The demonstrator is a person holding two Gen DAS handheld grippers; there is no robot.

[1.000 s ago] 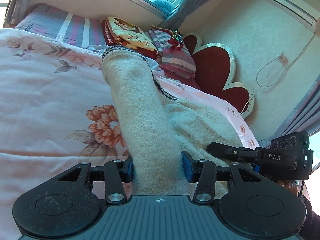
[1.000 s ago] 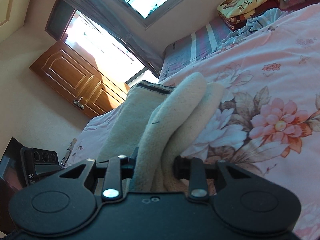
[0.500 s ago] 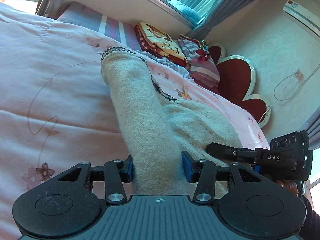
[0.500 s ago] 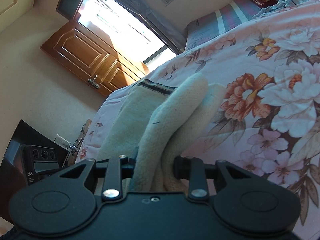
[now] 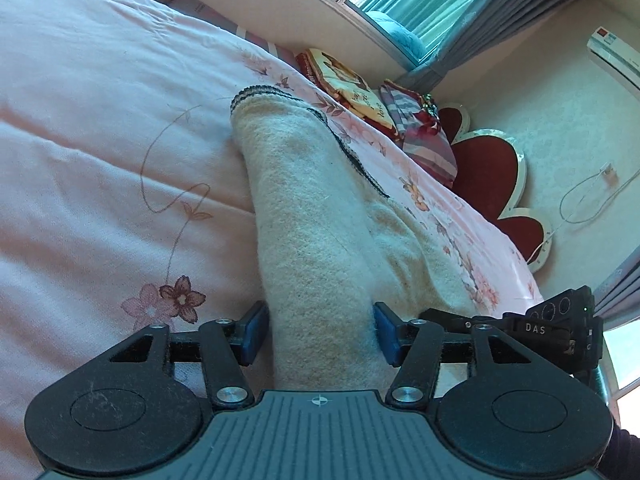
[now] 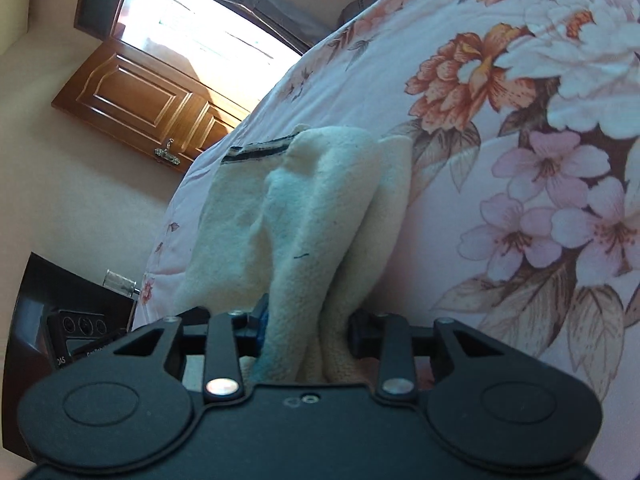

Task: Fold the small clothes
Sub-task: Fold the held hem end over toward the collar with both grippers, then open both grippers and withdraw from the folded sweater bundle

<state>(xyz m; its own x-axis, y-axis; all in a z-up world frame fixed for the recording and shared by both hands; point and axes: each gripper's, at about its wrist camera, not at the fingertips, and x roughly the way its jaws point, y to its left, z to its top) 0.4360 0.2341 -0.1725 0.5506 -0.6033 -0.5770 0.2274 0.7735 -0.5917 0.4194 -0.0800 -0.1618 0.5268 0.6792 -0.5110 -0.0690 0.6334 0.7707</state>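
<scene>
Your pink floral bedspread [image 5: 100,168] fills the ground beyond both sets of jaws, its big printed blossoms lying to the right of your right gripper [image 6: 306,330]. On it lies the cream knit garment [image 5: 316,240], running straight out ahead from between the jaws of your left gripper [image 5: 320,334] (its dark-trimmed edge is at the far end). You have both sets of jaws closed partway, clamping bunched folds of that garment; the blue pads [image 5: 252,334] press its sides. Far ahead of your left jaws, to the right, folded blankets [image 5: 344,88] sit stacked.
</scene>
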